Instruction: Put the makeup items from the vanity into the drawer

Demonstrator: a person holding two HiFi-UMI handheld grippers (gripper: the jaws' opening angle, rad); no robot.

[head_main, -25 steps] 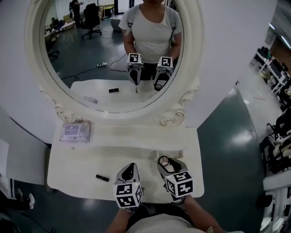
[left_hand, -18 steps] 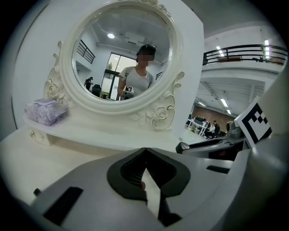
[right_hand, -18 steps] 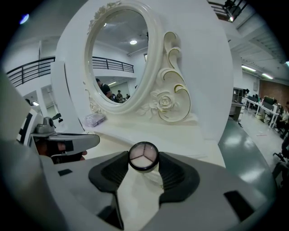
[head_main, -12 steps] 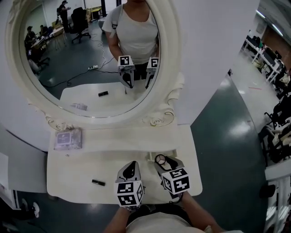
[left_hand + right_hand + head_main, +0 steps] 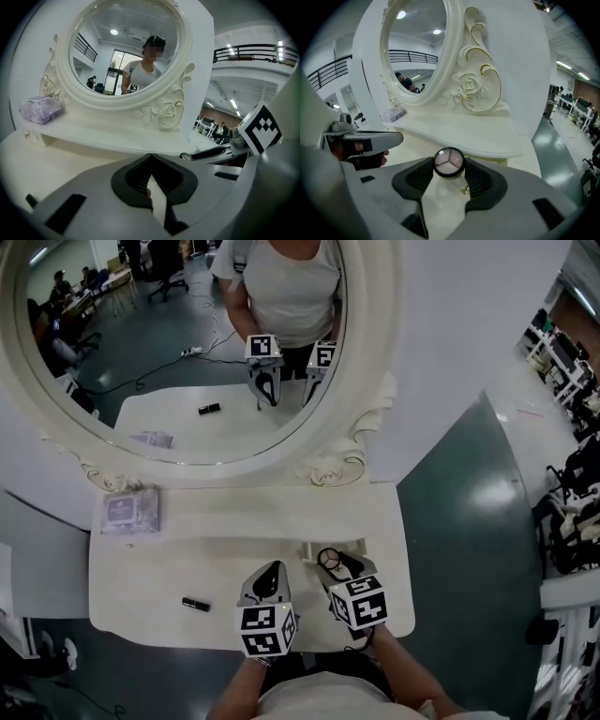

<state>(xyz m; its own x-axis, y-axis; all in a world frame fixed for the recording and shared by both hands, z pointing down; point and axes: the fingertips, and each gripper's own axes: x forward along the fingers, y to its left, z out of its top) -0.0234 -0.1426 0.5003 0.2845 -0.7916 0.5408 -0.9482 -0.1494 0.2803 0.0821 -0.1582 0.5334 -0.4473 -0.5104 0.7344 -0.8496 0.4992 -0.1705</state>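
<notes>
My right gripper [image 5: 333, 562] is shut on a small round compact [image 5: 329, 560] with a black rim and a three-part pink top [image 5: 448, 162], held just above the white vanity top [image 5: 150, 568] near its front right. Beside it on the left, my left gripper [image 5: 272, 569] hovers over the front edge. Its jaws [image 5: 150, 161] meet at the tips with nothing between them. A short black stick [image 5: 195, 604] lies on the vanity top to the front left. A purple packet [image 5: 129, 510] rests on the raised back shelf at the left, also seen as a purple packet [image 5: 40, 109].
The big oval mirror [image 5: 178, 343] in its carved frame rises behind the shelf and reflects both grippers and the person. A small gold knob [image 5: 465, 190] shows under the compact. To the right of the vanity the grey floor [image 5: 469, 521] drops away.
Both grippers stay near the front edge of the vanity, and the right one keeps the compact. Mostly the head view has shifted, so the vanity sits a little differently in frame.
</notes>
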